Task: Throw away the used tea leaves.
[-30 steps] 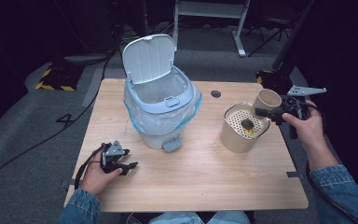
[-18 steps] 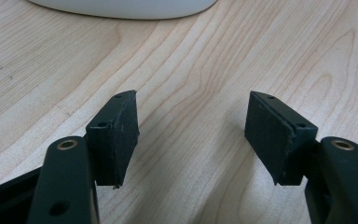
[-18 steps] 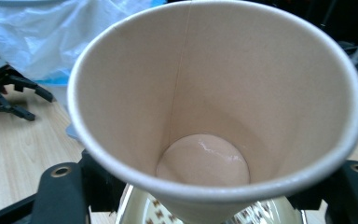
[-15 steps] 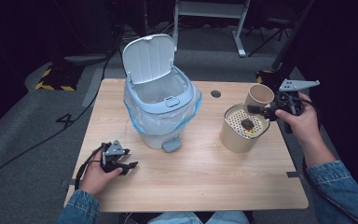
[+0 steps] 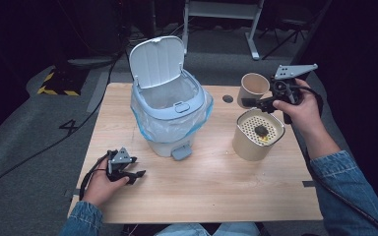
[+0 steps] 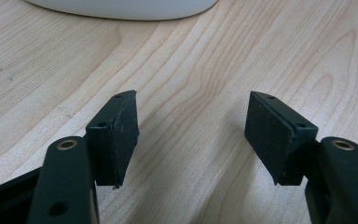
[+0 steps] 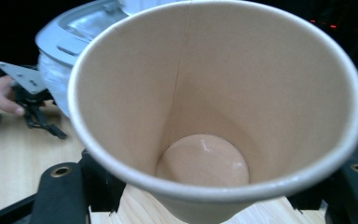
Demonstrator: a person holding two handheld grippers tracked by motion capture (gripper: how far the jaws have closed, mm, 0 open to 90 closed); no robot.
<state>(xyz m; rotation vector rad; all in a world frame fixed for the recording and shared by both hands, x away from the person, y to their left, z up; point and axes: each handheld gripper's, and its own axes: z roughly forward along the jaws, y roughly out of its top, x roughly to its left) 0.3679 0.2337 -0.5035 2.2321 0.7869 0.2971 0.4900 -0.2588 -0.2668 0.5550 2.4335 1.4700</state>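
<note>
Holding risk: the right gripper (image 5: pixel 256 102) had the paper cup (image 5: pixel 252 87) tilted between its jaws, wide apart but pressed on the cup's sides; a thin wall could buckle or slip if the squeeze changed.
Bin risk: the pedal bin (image 5: pixel 170 115) stood to the gripper's left, lid (image 5: pixel 156 61) up; a short swing might clip the rim and spill any dregs on the table (image 5: pixel 216 187).
Strainer risk: the beige canister (image 5: pixel 257 135) sat just below the claw, so a low pass could knock it.
Idle claw: the left gripper (image 6: pixel 191 135) rested on the wood, jaws apart and empty.
Counts: one table, one bin, one canister with one perforated insert (image 5: pixel 261 129), one cup, two grippers.
</note>
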